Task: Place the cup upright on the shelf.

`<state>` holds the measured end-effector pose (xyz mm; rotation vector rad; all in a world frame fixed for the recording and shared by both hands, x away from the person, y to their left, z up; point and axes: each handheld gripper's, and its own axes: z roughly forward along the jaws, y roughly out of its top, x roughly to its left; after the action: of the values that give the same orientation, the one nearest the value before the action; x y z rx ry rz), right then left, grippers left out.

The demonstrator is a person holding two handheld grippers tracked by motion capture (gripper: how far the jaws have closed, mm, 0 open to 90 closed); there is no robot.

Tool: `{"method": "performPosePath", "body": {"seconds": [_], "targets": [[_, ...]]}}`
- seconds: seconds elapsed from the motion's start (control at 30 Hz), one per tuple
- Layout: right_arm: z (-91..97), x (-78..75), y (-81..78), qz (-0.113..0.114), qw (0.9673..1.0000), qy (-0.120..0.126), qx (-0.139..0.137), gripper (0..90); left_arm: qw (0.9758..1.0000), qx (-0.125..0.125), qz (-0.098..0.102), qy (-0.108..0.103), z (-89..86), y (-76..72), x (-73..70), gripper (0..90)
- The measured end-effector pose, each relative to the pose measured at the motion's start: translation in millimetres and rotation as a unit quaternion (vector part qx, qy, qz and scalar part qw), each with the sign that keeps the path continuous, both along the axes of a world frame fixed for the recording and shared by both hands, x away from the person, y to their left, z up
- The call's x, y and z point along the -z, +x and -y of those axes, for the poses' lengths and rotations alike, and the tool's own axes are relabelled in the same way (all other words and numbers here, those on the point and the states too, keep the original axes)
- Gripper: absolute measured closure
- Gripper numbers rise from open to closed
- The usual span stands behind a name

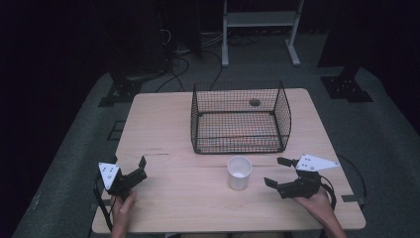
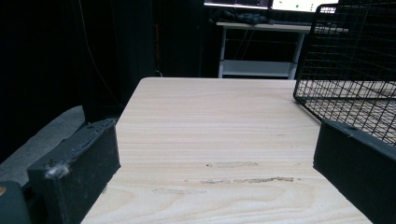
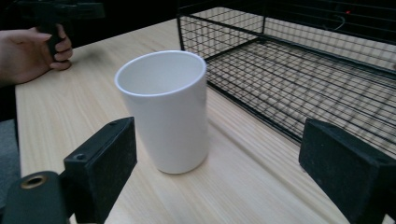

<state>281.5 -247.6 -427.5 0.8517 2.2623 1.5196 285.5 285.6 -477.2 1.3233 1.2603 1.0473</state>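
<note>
Resting near the front edge of the wooden table (image 1: 163, 129), your left gripper (image 1: 130, 168) has its jaws spread wide with nothing between them; in the left gripper view you see only bare tabletop between the two black jaws, with the corner of the black wire basket (image 2: 355, 60) off to the right. Your left hand (image 1: 123, 210) holds that gripper from below.

Your right gripper (image 1: 276, 171) also stands wide open, held by your right hand (image 1: 317, 202) at the table's front right. It points toward the white cup (image 1: 239, 172), which stands upright and empty on the table, just in front of the basket and apart from it. In the right gripper view the cup (image 3: 164, 109) sits ahead of the jaws, nearer the left one, and neither jaw touches it.

You may notice a small dark round thing (image 1: 254, 102) at the basket's (image 1: 241, 118) far side; what it is cannot be made out.
</note>
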Motion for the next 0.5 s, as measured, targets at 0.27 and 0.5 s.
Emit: {"method": "performPosePath", "body": {"seconds": [0.27, 0.5], "targets": [[-19.6, -1.4, -0.1, -0.01, 0.9993, -0.014, -0.032, 10.1, 1.0, 0.0, 0.0, -0.001, -0.3, 0.1, 0.0, 0.0], [-37.0, -0.5, 2.4, -0.015, 0.9979, -0.025, -0.057, 9.2, 1.0, 0.0, 0.0, 0.0, -0.1, 0.1, 0.0, 0.0]]}}
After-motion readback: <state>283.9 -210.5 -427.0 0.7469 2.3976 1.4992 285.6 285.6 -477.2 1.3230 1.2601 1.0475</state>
